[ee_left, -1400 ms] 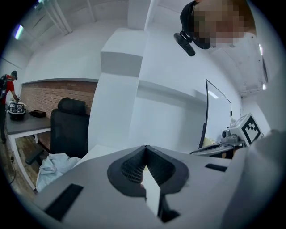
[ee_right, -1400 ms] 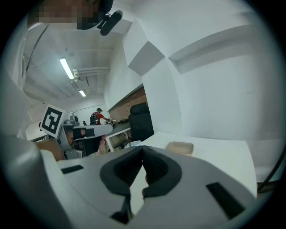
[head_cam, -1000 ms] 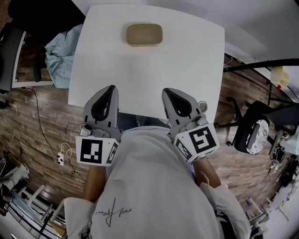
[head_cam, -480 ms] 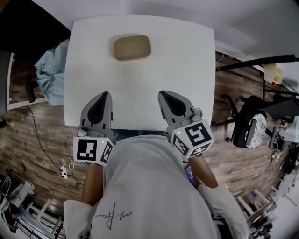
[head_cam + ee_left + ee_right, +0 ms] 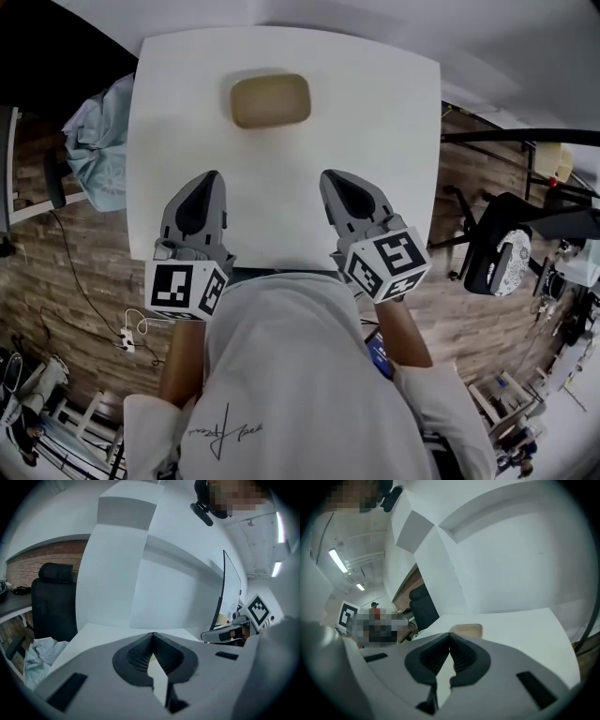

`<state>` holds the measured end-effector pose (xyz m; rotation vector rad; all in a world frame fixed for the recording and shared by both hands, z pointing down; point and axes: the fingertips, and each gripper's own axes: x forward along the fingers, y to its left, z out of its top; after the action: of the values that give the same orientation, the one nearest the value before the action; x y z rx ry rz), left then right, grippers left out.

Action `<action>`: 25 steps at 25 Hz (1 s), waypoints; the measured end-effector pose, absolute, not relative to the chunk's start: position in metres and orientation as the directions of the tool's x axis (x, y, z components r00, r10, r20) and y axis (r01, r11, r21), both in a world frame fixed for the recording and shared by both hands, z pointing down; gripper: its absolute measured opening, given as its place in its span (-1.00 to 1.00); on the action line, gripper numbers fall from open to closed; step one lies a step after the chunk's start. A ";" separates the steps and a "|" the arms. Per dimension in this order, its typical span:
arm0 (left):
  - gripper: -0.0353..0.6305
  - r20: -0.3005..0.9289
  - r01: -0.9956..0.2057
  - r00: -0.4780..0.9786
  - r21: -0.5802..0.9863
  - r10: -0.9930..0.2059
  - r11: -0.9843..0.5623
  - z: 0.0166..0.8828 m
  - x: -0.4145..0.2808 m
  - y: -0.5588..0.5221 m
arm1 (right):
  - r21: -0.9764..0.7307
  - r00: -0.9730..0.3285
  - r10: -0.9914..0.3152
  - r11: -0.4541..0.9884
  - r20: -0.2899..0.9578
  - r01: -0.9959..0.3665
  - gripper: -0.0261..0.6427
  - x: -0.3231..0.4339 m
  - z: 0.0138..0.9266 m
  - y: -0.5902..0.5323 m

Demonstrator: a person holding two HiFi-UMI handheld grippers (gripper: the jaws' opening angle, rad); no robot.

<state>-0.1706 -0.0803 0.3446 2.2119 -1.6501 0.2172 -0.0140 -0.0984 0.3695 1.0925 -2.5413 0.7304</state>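
Covered and cut-off parts
The shirt (image 5: 291,375) covers the table's (image 5: 375,122) near edge and part of each forearm. In the right gripper view, the right gripper (image 5: 449,635) hides the tray's (image 5: 467,629) near side. The head view's corner cuts off the black chair (image 5: 47,56).

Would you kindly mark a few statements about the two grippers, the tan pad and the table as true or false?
1. The left gripper and the right gripper both have their jaws together, with nothing between them. True.
2. The tan pad touches the right gripper. False: it lies on the far part of the white table, apart from both grippers.
3. A light blue cloth lies off the table, on the left gripper's side. True.
4. The left gripper rests on the cloth. False: it is over the table's near edge.
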 end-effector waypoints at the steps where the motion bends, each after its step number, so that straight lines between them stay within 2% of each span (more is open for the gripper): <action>1: -0.88 0.341 -0.949 0.300 0.205 -0.891 -0.241 0.347 -0.173 -0.083 | -0.352 -0.678 -0.590 0.581 0.439 -0.734 -0.89 -0.017 0.373 -0.101; 13: -0.88 0.393 -0.932 0.340 0.262 -0.854 -0.250 0.377 -0.176 -0.109 | -0.399 -0.675 -0.550 0.547 0.492 -0.736 -0.89 -0.038 0.411 -0.134; 15: -0.88 0.397 -0.929 0.348 0.270 -0.849 -0.254 0.381 -0.174 -0.113 | -0.393 -0.671 -0.547 0.547 0.500 -0.739 -0.79 -0.040 0.418 -0.138; 25: -0.88 0.429 -0.916 0.370 0.315 -0.825 -0.247 0.402 -0.167 -0.123 | -0.485 -0.623 -0.576 0.398 0.529 -0.779 -0.79 -0.022 0.458 -0.166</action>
<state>-0.1668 -0.1225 0.4023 2.1233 -1.5004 0.2371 -0.0217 -0.1658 0.4584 1.1873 -2.3814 1.0508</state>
